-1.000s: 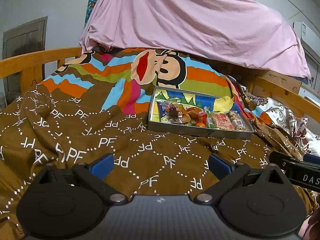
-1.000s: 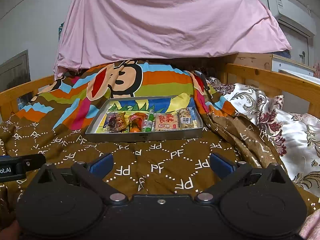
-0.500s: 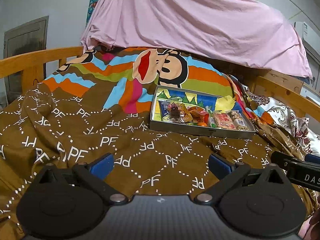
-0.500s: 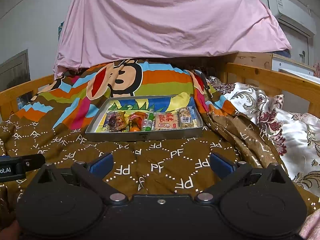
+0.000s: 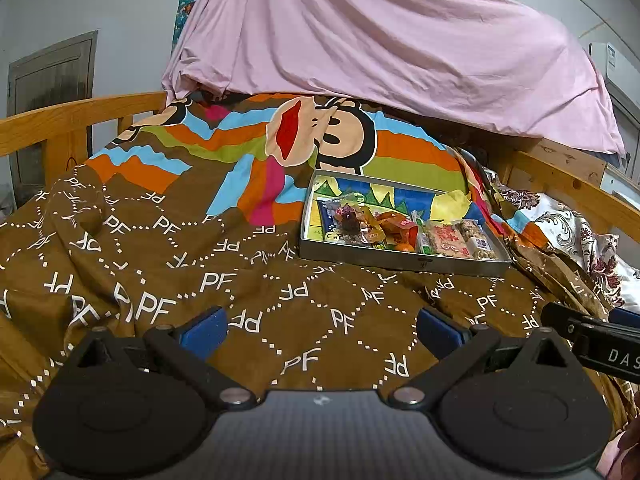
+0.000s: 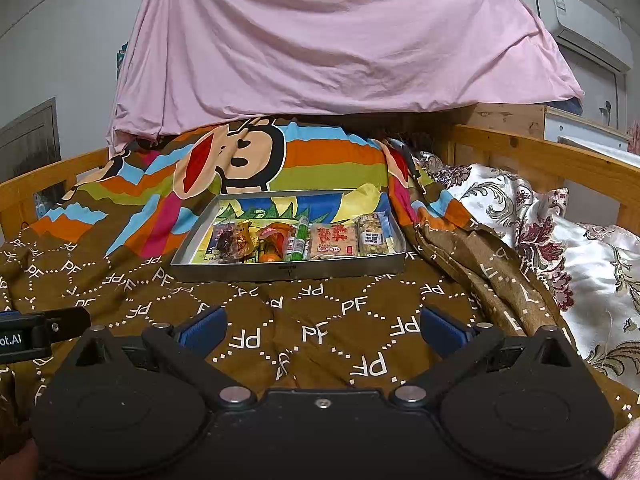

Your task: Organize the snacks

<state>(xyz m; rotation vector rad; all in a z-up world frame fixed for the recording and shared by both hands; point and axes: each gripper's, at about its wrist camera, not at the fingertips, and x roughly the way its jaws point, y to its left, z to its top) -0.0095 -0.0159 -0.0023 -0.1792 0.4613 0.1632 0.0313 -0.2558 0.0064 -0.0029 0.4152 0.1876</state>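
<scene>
A grey metal tray [image 5: 400, 262] [image 6: 288, 271] lies on the brown PF-patterned blanket. Several wrapped snacks lie in a row along its near side: a dark red packet [image 6: 225, 240], an orange packet [image 6: 276, 236], a green tube [image 6: 299, 239], a red-printed cracker pack [image 6: 334, 241] and a nut bar [image 6: 371, 236]. My left gripper [image 5: 320, 330] is open and empty, hovering over the blanket short of the tray. My right gripper [image 6: 320, 328] is open and empty, also short of the tray. Each gripper's tip shows at the other view's edge.
A pink sheet [image 6: 320, 40] hangs over the back of the bed. Wooden bed rails [image 5: 80, 116] [image 6: 540, 152] run along both sides. A floral white quilt [image 6: 560, 232] lies at the right. A striped monkey-print cover [image 6: 248, 160] rises behind the tray.
The left wrist view has shifted slightly, so the tray sits a little further right and lower. The right gripper has barely moved. Both stay open.
</scene>
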